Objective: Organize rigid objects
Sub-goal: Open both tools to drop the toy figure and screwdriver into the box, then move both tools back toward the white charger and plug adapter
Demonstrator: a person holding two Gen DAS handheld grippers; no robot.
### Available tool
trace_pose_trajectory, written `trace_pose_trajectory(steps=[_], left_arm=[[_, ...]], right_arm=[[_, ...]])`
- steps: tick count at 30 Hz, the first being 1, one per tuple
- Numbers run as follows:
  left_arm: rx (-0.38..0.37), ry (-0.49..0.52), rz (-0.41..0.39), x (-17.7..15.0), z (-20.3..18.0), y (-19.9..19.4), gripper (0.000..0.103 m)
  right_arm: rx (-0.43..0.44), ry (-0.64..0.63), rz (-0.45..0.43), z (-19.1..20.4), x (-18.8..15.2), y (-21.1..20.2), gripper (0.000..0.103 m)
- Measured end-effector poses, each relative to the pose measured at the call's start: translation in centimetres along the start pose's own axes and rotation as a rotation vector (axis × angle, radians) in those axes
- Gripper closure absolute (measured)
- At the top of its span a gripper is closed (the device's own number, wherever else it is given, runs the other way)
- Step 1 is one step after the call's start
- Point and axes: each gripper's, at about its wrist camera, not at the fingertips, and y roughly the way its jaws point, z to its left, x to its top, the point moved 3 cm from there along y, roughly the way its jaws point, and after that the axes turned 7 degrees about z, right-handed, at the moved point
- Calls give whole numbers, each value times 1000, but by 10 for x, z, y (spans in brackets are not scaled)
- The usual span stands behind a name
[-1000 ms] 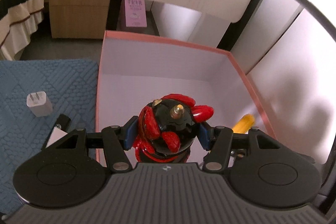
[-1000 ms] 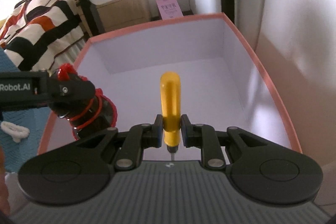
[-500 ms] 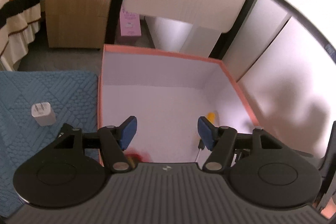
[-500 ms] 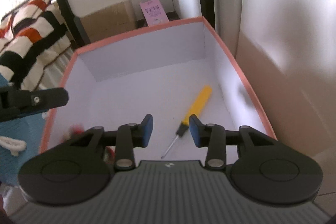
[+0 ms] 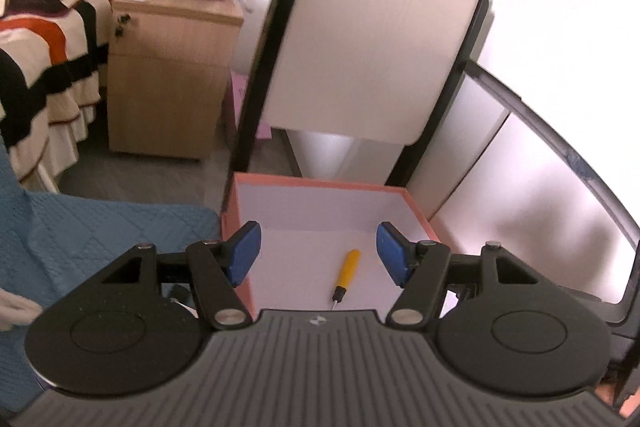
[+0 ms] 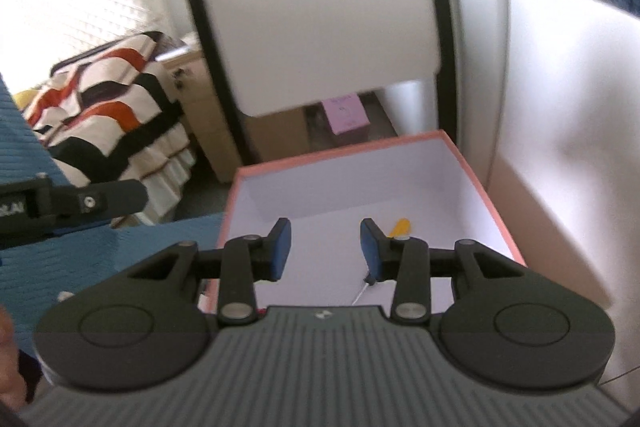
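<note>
A box with a pink rim (image 5: 320, 185) and a white inside stands below both grippers. On its floor lies a yellow-handled screwdriver (image 5: 347, 268), free of any grip. My left gripper (image 5: 319, 253) hangs open above the box's near edge, with nothing between its blue pads. My right gripper (image 6: 325, 249) is open too, above the same box (image 6: 484, 199). Its right finger hides part of the screwdriver (image 6: 401, 228). The left gripper's finger (image 6: 84, 203) shows at the left of the right wrist view. The red and black figurine is hidden below the gripper bodies.
A blue quilted mat (image 5: 80, 239) lies left of the box. Behind the box stand a chair back (image 5: 372, 59), a wooden nightstand (image 5: 168, 83) and a striped bed (image 5: 36, 51). A pale wall panel (image 6: 560, 147) runs along the box's right side.
The left gripper let go of the red and black figurine and the right gripper released the screwdriver into the box. Both grippers then rose and drew back, jaws open.
</note>
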Motion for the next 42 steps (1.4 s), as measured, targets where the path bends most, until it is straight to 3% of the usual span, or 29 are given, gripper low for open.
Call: trace_pose_trajectory(steps=[12,33,42], left_arm=[[19,-11,-69,-15,46,-52,33],[84,-55,-26,-60,132,-40,33],[138,-17,18,-66,159,-20,33]], right_arm=[[41,-52,-36,47,-17,-15,62],[60,-136,46,117,-68,10,62],[52,-177,105,133,-93,23,62]])
